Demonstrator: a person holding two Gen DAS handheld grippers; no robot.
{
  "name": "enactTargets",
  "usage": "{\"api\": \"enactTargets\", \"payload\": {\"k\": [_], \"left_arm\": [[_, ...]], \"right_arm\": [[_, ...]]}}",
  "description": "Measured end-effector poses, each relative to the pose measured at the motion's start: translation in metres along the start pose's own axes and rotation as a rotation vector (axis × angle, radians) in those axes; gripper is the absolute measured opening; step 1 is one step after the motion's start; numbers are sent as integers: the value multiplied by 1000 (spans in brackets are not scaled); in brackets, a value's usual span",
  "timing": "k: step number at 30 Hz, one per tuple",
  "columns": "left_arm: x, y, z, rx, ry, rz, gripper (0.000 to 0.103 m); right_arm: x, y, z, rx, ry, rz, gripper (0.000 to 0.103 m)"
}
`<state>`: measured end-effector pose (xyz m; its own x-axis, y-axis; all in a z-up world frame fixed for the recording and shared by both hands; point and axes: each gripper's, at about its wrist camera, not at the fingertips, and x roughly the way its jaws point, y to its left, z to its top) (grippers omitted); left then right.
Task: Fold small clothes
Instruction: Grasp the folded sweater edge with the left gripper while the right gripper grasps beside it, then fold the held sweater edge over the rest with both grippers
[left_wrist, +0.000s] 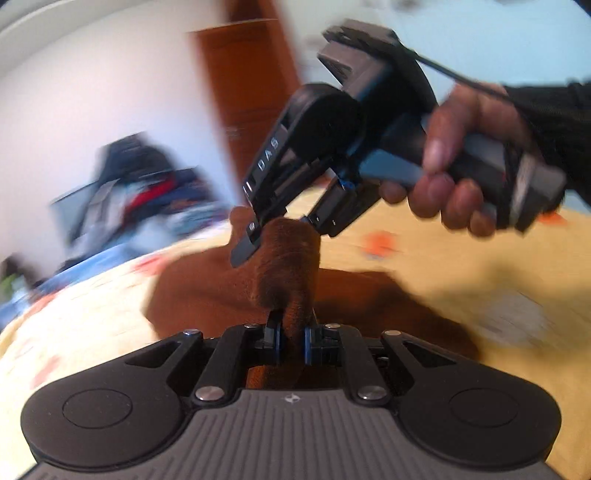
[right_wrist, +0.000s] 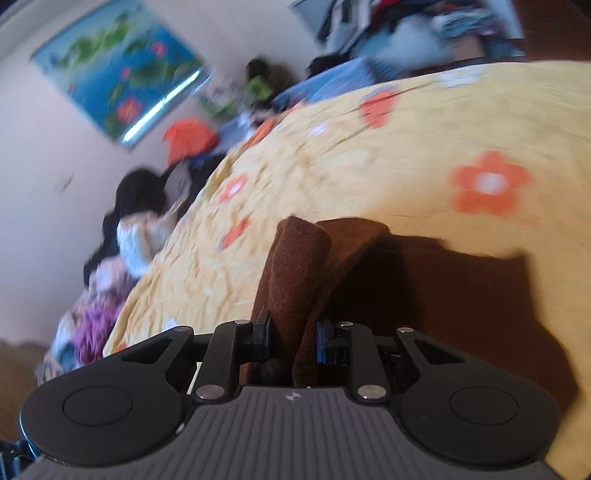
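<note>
Yellow bedspread (right_wrist: 424, 155) with orange flower prints fills the working surface in both views; heaps of mixed clothing (left_wrist: 140, 192) lie along its far edge, and a pond picture (right_wrist: 118, 74) hangs on the pale wall. Both views are smeared by motion, so I read fine detail with caution.

Brown garment (left_wrist: 207, 291): a small knitted piece, partly spread flat on the bedspread, with one bunched section lifted off it between my two tools.

Left gripper (left_wrist: 291, 334): from its own camera I see its jaws clenched tight on a narrow ridge of the brown fabric, which rises straight ahead of the fingers.

Right gripper (left_wrist: 282, 230): seen from the left wrist, it comes in from the upper right, angled downward, carried by a hand (left_wrist: 454, 162) in a dark sleeve (left_wrist: 554, 122). Its two fingers straddle the top of the raised fold. From the right wrist camera, a thick doubled roll of the same fabric sits between its blue-edged fingers (right_wrist: 325, 341), and the pads press against both sides, so I read it as grasping the garment. The remaining brown cloth spreads to the right of that roll, flat and in shadow on the bedspread.
</note>
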<state>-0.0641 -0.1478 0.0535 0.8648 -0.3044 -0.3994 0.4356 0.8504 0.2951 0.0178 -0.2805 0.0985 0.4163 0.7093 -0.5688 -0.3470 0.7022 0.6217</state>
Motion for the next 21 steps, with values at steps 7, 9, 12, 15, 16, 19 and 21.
{"api": "enactTargets", "payload": {"k": [7, 9, 12, 15, 16, 19, 21], "left_arm": [[5, -26, -25, 144, 39, -129, 14], [-2, -19, -25, 147, 32, -169, 16], [-17, -16, -32, 165, 35, -167, 26], [-25, -23, -36, 174, 36, -141, 42], [-30, -31, -35, 172, 30, -128, 54], [-42, -28, -42, 132, -16, -89, 81], [-35, -16, -46, 69, -9, -84, 81]], "right_arm": [[-6, -93, -65, 338, -69, 50, 46], [-2, -89, -61, 331, -85, 75, 59], [9, -86, -50, 312, -77, 67, 60], [9, -81, -43, 251, -78, 16, 16], [1, -81, -41, 228, -91, 10, 17], [-21, -87, -45, 201, -148, 20, 16], [-17, -107, -50, 242, -138, -38, 16]]}}
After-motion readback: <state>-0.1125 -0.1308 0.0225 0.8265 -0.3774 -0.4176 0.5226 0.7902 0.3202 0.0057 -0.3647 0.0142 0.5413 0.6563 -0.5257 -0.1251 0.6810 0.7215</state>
